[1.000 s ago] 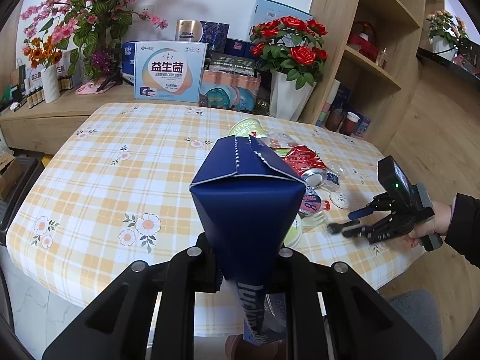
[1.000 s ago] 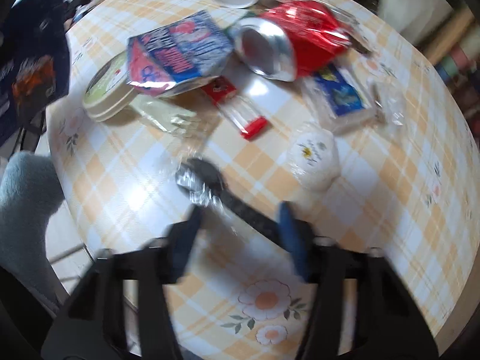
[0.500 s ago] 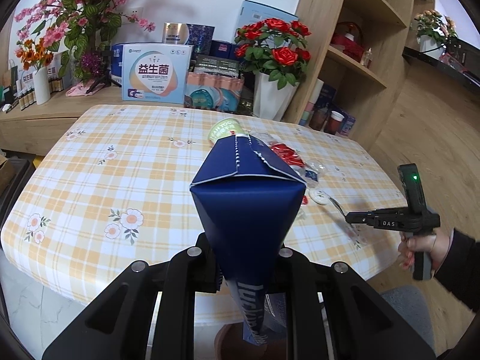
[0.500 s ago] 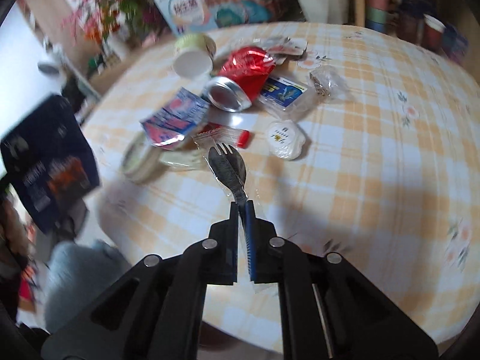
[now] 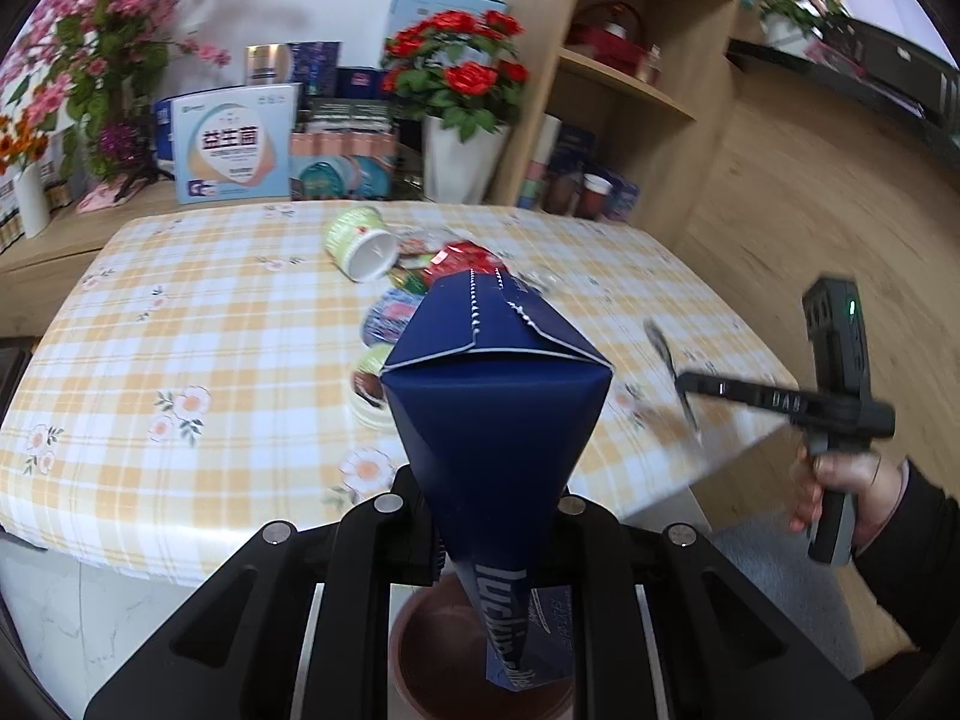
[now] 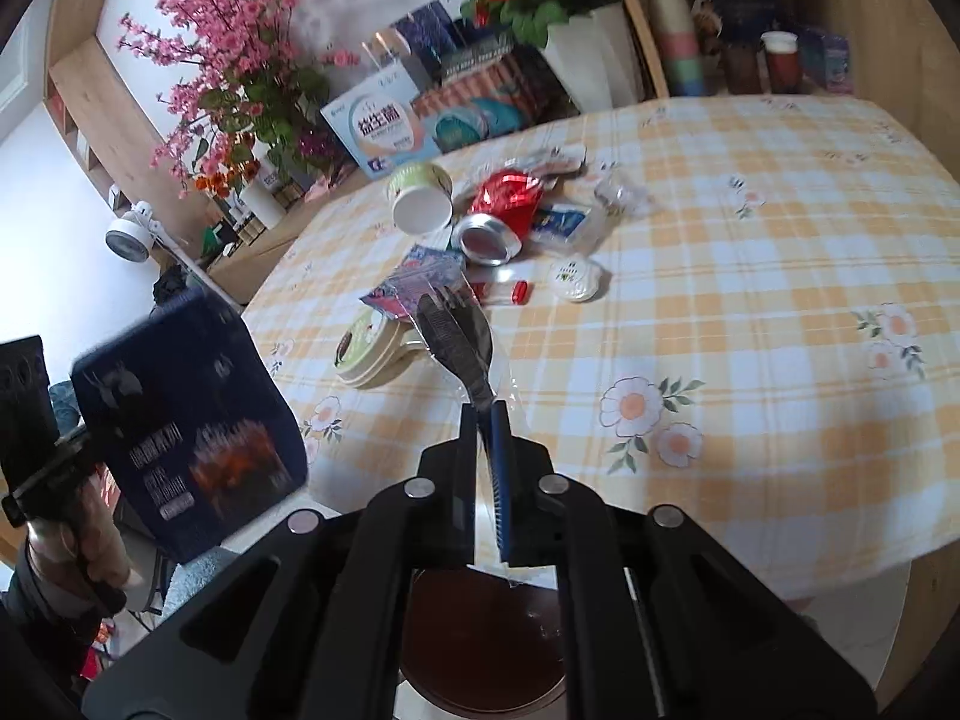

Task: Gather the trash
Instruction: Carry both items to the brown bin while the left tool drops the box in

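the left gripper [image 5: 480, 516] points forward and downward, its jaws drawn in tight on the lower end of a dark blue paper bag [image 5: 492, 420] that stands up between them. in the right wrist view the left hand [image 6: 78, 546] wraps around that gripper's handle at the left edge, with a dark sleeve below it. the right gripper [image 6: 483, 414] also angles downward, its jaws pressed together on the handle of a black plastic fork in a clear wrapper [image 6: 456, 330]. the left wrist view shows the right hand [image 5: 840, 498] gripping its handle, fingers curled around it, a dark sleeve behind, the gripper body reaching left and blurred.
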`<state>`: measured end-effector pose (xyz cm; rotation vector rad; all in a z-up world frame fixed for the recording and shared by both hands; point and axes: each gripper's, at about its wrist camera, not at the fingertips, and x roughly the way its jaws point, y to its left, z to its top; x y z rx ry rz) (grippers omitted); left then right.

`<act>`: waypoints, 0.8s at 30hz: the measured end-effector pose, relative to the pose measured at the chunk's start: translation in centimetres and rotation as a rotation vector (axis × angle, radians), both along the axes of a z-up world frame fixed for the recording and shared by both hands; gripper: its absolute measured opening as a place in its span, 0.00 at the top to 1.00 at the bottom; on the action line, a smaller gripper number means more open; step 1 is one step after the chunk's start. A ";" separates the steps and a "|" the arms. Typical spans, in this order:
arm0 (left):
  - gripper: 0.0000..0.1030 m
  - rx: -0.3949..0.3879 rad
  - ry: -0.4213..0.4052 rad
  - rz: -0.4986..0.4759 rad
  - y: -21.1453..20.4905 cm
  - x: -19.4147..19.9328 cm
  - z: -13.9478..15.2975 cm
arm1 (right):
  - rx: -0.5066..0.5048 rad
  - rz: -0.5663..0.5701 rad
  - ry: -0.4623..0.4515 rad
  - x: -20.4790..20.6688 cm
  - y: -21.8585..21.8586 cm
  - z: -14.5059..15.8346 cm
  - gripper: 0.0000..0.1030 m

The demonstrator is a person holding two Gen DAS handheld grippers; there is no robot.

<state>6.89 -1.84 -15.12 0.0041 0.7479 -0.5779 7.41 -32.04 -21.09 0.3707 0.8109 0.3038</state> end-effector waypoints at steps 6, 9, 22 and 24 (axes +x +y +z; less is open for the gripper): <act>0.84 0.039 0.023 -0.053 -1.6 -2.6 -1.1 | 0.007 -0.020 -0.064 -2.6 -0.5 1.9 0.92; 0.84 0.061 0.034 -0.075 -2.4 -4.1 -1.9 | 0.014 -0.023 -0.084 -3.9 -0.7 2.3 0.92; 0.56 0.154 0.105 -0.138 -5.7 -5.6 -5.6 | 0.050 -0.051 -0.103 -7.6 -2.0 2.0 0.92; 0.36 0.127 0.101 -0.134 -5.5 -5.6 -5.3 | 0.052 -0.050 -0.101 -7.5 -2.1 1.9 0.92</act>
